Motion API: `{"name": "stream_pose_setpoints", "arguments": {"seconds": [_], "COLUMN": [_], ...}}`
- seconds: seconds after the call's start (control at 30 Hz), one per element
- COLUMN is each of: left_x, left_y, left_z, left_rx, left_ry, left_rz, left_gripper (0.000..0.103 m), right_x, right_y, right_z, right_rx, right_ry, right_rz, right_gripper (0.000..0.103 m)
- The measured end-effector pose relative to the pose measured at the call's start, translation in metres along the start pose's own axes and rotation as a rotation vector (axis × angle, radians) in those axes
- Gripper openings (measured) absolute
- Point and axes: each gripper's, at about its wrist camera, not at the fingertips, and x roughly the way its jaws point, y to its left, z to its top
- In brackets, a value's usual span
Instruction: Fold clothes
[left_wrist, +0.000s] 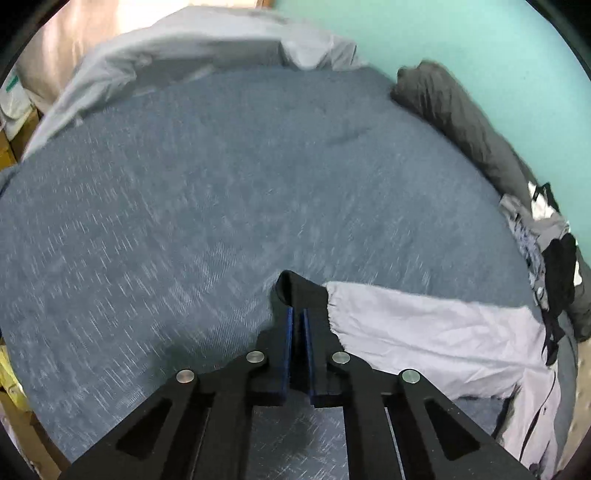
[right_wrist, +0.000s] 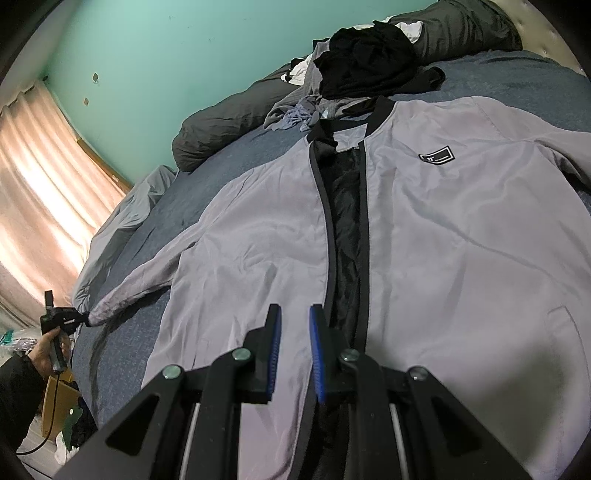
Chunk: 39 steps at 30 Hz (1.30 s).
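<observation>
A light grey jacket with black trim lies front up and unzipped on the blue bed. Its sleeve stretches out to the left edge. My left gripper is shut on the black cuff of that sleeve. In the right wrist view the left gripper shows small at the sleeve's end, held by a hand. My right gripper hovers over the jacket's lower front beside the zip line. Its pads stand a little apart with nothing pinched between them.
A pile of black and grey clothes lies beyond the jacket's collar. A rolled dark grey duvet runs along the green wall. A pale sheet is bunched at the bed's far end. A cardboard box stands on the floor by the curtain.
</observation>
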Motion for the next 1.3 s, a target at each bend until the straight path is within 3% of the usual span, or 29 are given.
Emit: {"name": "stream_pose_setpoints", "arguments": {"seconds": [0.13, 0.3, 0.33, 0.37, 0.4, 0.43, 0.67, 0.7, 0.83, 0.9, 1.13, 1.3], "left_x": [0.020, 0.000, -0.007, -0.014, -0.021, -0.027, -0.032, -0.031, -0.034, -0.038, -0.025, 0.012], "left_y": [0.004, 0.011, 0.010, 0.010, 0.009, 0.008, -0.034, -0.044, -0.069, -0.087, -0.137, -0.192], "left_z": [-0.018, -0.016, -0.015, -0.013, -0.012, -0.011, -0.012, -0.011, -0.019, -0.028, -0.047, -0.061], "left_rx": [0.012, -0.012, -0.011, -0.012, -0.015, -0.015, 0.072, 0.084, 0.130, 0.154, 0.281, 0.390], "left_ry": [0.065, -0.009, -0.033, -0.055, -0.080, -0.100, -0.098, -0.099, -0.079, -0.062, -0.019, 0.062], "left_rz": [0.025, 0.051, 0.063, 0.060, 0.061, 0.068, 0.007, -0.004, -0.056, -0.079, -0.098, -0.119], "left_gripper": [0.008, 0.020, 0.025, 0.030, 0.040, 0.042, 0.043, 0.043, 0.045, 0.047, 0.049, 0.049], "right_x": [0.001, 0.003, 0.003, 0.004, 0.008, 0.013, 0.040, 0.041, 0.035, 0.028, 0.000, 0.003], "right_y": [-0.001, -0.002, -0.003, -0.004, -0.003, -0.002, 0.003, 0.002, 0.004, 0.001, -0.004, -0.008], "right_z": [0.000, 0.000, 0.001, 0.001, 0.000, -0.001, -0.015, -0.017, -0.022, -0.024, -0.021, -0.023], "right_rx": [0.003, 0.015, 0.024, 0.035, 0.035, 0.034, 0.010, 0.018, 0.004, 0.011, -0.001, -0.015], "right_ry": [0.006, 0.018, 0.021, 0.026, 0.047, 0.071, 0.230, 0.239, 0.247, 0.233, 0.179, 0.208], "right_rz": [0.001, 0.008, 0.015, 0.023, 0.022, 0.019, -0.024, -0.018, -0.029, -0.024, -0.046, -0.084], "right_gripper": [0.015, 0.015, 0.020, 0.036, 0.044, 0.049, 0.049, 0.046, 0.010, 0.004, 0.004, 0.004]}}
